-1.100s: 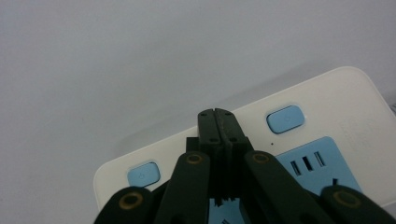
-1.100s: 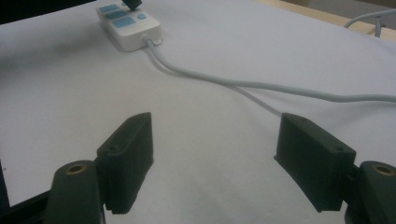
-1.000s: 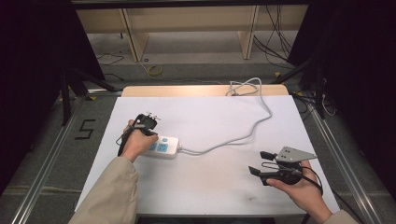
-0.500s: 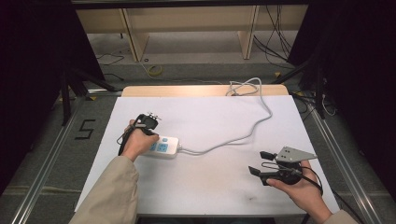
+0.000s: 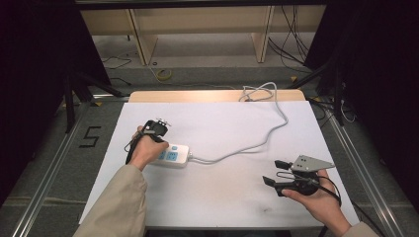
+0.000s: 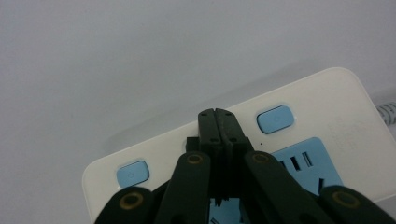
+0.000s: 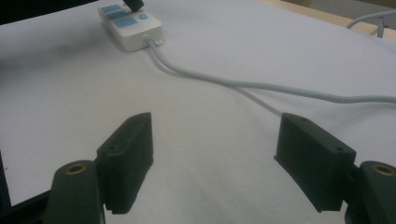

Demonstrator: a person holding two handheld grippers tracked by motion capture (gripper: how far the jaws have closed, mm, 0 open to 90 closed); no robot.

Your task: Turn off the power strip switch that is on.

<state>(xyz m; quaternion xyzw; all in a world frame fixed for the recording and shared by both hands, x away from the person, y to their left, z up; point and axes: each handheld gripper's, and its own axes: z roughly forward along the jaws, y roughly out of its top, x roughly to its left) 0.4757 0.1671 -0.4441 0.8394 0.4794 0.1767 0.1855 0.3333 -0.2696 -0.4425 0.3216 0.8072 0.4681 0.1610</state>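
A white power strip (image 5: 174, 155) with blue sockets and blue buttons lies on the white table sheet (image 5: 222, 123), left of centre. My left gripper (image 5: 158, 148) points down onto it, jaws shut with nothing between them. In the left gripper view the closed tips (image 6: 217, 115) rest on the strip (image 6: 327, 98) between two blue buttons (image 6: 275, 119); what lies under the tips is hidden. My right gripper (image 5: 274, 173) is held at the front right, just above the sheet, open and empty (image 7: 215, 158). It faces the strip (image 7: 133, 28) from afar.
The strip's grey cable (image 5: 247, 148) curves across the middle of the sheet and off the far edge, and passes ahead of the right jaws (image 7: 261, 86). A wooden board (image 5: 212, 95) lines the far edge. Metal rails flank the table; a "5" mark (image 5: 90, 137) is on the floor.
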